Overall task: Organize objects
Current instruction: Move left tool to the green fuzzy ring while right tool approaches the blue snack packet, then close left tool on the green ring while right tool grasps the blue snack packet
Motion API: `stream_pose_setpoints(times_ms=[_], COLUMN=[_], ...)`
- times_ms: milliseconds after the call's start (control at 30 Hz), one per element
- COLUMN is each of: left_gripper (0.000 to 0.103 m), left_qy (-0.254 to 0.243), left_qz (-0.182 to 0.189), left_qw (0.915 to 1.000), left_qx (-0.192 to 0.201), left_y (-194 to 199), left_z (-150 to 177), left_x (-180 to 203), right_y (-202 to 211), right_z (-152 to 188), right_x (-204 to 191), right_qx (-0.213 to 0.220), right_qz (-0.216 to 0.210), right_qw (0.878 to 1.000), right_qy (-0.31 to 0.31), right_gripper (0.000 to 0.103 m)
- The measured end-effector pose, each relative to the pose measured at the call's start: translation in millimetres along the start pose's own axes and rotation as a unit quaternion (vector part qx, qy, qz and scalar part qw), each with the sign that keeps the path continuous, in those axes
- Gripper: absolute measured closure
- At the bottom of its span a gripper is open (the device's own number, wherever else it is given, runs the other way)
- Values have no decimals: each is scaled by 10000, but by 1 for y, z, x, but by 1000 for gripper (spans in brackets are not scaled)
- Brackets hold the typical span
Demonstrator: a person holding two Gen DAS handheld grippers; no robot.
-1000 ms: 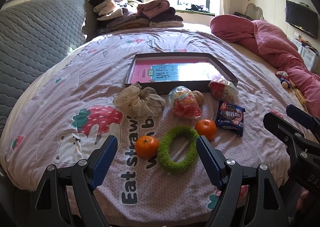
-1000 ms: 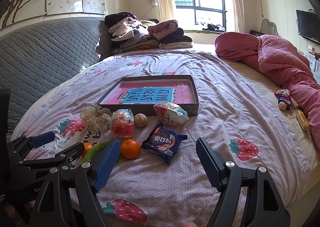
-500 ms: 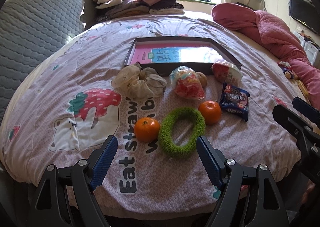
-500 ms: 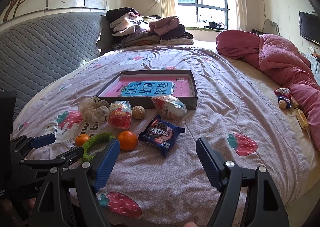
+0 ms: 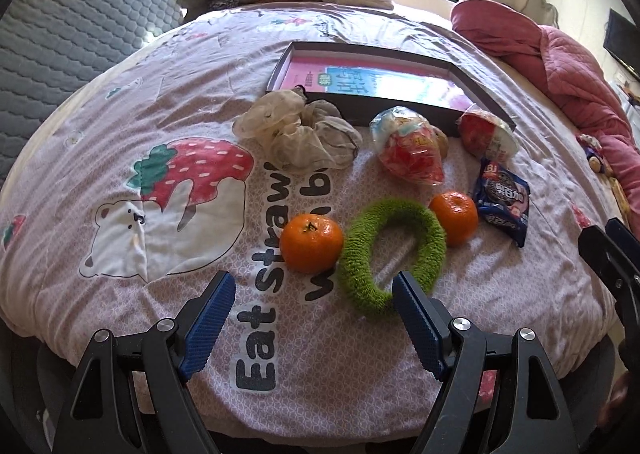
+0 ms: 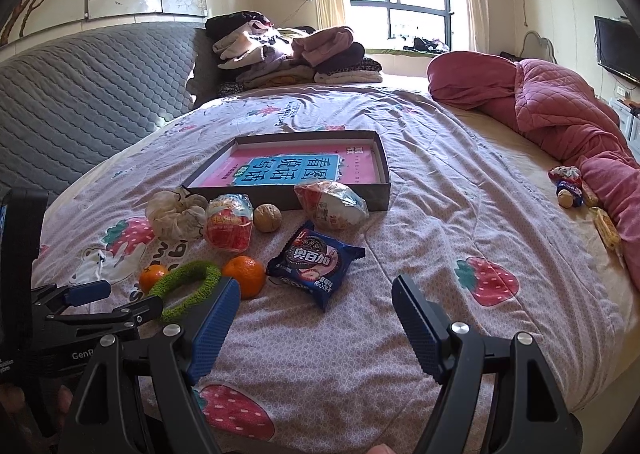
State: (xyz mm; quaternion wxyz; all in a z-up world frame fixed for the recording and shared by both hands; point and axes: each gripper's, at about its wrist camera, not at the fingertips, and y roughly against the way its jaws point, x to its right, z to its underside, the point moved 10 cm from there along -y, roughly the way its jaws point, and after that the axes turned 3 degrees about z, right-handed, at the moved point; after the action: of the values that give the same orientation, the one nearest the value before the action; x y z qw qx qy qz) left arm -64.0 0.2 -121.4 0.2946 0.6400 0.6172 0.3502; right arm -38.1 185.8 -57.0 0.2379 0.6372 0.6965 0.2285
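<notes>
On the strawberry-print bedspread lie two oranges (image 5: 311, 243) (image 5: 454, 217), a fuzzy green ring (image 5: 390, 254), a beige scrunchie (image 5: 298, 134), two clear snack bags (image 5: 412, 152) (image 5: 486, 136), a walnut (image 6: 267, 217) and a blue cookie packet (image 5: 503, 200). Behind them sits a shallow dark box (image 5: 394, 102) with a pink and blue sheet inside. My left gripper (image 5: 312, 300) is open, low over the bed just short of the left orange and the ring. My right gripper (image 6: 316, 300) is open above bare bedspread, just short of the cookie packet (image 6: 316, 264).
A grey quilted headboard (image 6: 92, 94) runs along the left. Folded clothes (image 6: 296, 54) are piled at the far end. A pink quilt (image 6: 552, 106) is heaped on the right, with small toys and snacks (image 6: 568, 186) beside it. The bed's front edge is right below both grippers.
The left gripper has moved forward and down, closer to the left orange and the green ring. The right gripper has shifted only slightly. Nothing on the bed has moved.
</notes>
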Motion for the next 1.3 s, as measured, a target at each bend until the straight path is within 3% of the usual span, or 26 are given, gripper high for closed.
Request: stream_pose_setpoints(times_ms=[533,733,833,1300], left_gripper=[21,25,29,70], left_qy=[181,117,75,-300], left_qz=[54,88,142,532], left_qw=[9994,9996,9996,9981], left_qx=[-286,-259,-249,29], left_y=[-21,-24,-25,-22], left_z=[13,13,14,12], left_x=[-4,-2,1,23], right_y=[-45,-64,-69,-104], right_z=[11,10,8,18], right_x=[6,12,12,8], right_qx=[-383,-575,-617,-1030], right_qz=[92,75,44,3], right_qw=[9991,9982,9979,9947], right_qy=[146,-146,-203,-7], right_gripper=[25,25,25,25])
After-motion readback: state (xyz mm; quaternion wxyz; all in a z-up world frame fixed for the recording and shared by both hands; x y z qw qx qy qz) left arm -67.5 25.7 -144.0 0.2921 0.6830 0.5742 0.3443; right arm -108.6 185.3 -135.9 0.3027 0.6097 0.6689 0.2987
